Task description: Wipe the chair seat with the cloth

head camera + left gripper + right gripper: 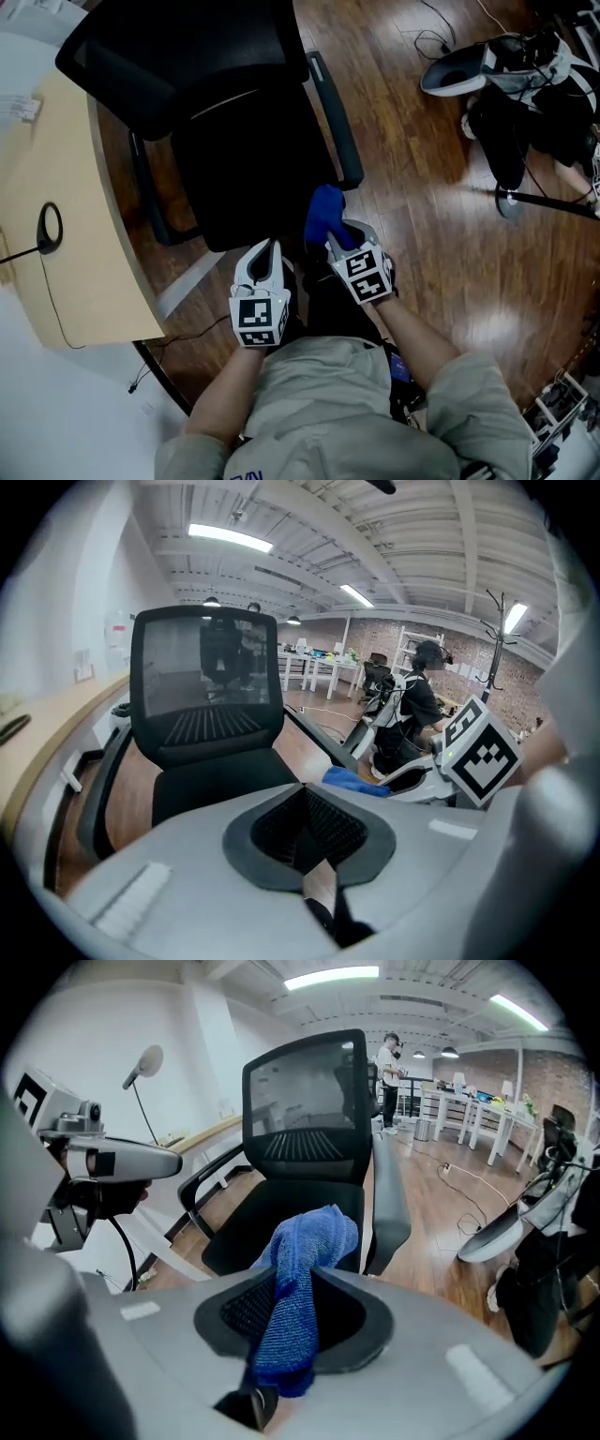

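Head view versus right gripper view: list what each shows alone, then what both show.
Head view only: the person's grey top and the marker cube on the right hand-held gripper. Right gripper view only: ceiling lights, a distant standing person, and that gripper's jaws shut on the cloth. Both: the chair, the blue cloth, the left hand-held gripper and the wooden floor.

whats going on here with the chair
A person holds a claw in each hand over a black office chair. The right claw is shut on a blue cloth, bunched above the front edge of the seat. The left claw is shut and empty beside it. The cloth seems to hang clear of the seat.
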The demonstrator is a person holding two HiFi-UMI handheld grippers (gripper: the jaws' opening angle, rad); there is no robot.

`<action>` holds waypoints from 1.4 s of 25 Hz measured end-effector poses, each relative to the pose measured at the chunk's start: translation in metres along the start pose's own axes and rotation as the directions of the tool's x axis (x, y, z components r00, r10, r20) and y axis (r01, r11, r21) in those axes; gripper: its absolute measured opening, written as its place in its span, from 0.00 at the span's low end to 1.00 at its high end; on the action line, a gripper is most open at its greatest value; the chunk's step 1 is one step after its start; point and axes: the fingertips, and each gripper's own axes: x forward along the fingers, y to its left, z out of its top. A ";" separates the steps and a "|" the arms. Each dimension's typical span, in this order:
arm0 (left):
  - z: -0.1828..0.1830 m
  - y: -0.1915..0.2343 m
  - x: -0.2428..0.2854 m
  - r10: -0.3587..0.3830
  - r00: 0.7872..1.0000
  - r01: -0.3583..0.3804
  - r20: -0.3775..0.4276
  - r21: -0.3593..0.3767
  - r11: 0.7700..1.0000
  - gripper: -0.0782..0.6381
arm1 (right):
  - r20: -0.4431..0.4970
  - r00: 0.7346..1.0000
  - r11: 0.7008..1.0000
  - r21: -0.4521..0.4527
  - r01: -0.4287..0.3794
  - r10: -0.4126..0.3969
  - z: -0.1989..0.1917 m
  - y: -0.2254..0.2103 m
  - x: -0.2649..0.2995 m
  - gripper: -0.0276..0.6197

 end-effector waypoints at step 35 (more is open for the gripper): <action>-0.038 0.243 -0.295 0.476 0.862 -0.419 0.177 -0.279 0.864 0.12 | 0.067 0.874 0.771 -0.506 -0.387 0.482 0.200 0.394 -0.022 0.19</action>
